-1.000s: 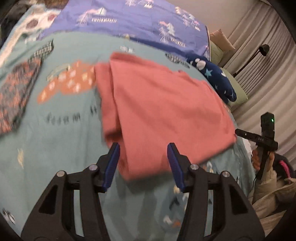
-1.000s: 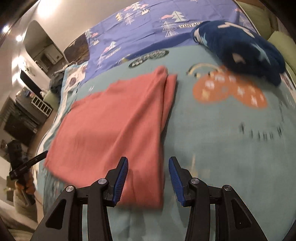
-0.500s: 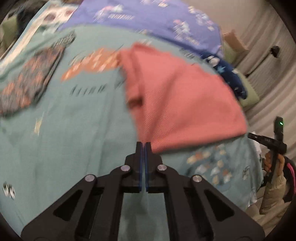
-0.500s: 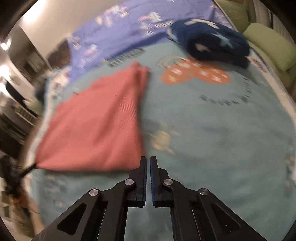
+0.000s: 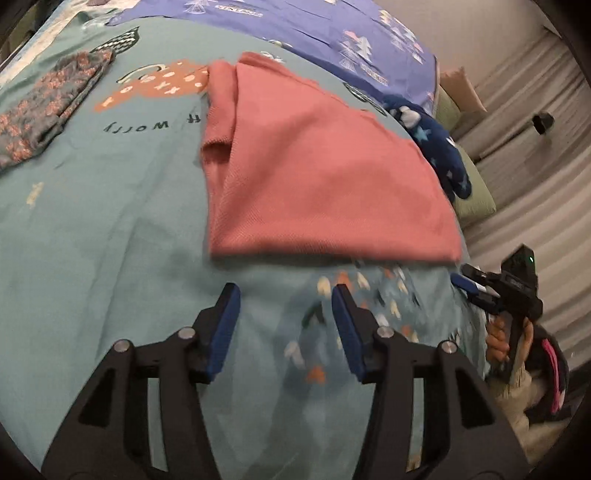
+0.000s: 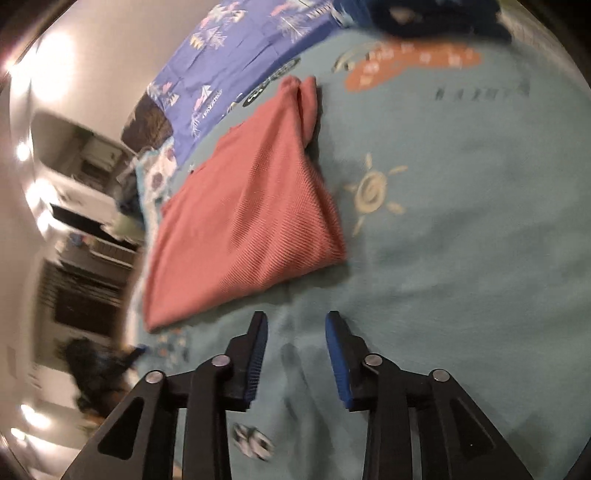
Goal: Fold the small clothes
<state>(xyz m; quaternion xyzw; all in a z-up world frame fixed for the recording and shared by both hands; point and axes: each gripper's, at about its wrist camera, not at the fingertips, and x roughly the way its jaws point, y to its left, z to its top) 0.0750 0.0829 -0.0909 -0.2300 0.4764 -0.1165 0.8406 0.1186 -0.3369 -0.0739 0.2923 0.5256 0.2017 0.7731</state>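
A salmon-pink garment (image 5: 314, 166) lies folded flat on the teal bedspread (image 5: 92, 221), a folded-in strip along its left side. My left gripper (image 5: 284, 310) is open and empty, a little short of the garment's near edge. In the right wrist view the same garment (image 6: 251, 214) lies ahead and to the left. My right gripper (image 6: 295, 336) is open and empty, just short of its near edge. The right gripper also shows in the left wrist view (image 5: 495, 291), held in a hand at the bed's right edge.
A dark floral garment (image 5: 48, 110) lies at the far left of the bed. A navy star-patterned cloth (image 5: 439, 147) sits beyond the pink garment's right corner, with green pillows (image 5: 472, 195) beside it. A purple printed sheet (image 5: 314, 26) covers the far end.
Both grippers were open at the garment's near edge, shut half a second ago, and now stand open again, pulled back. The garment lies flat, its near edge straight.
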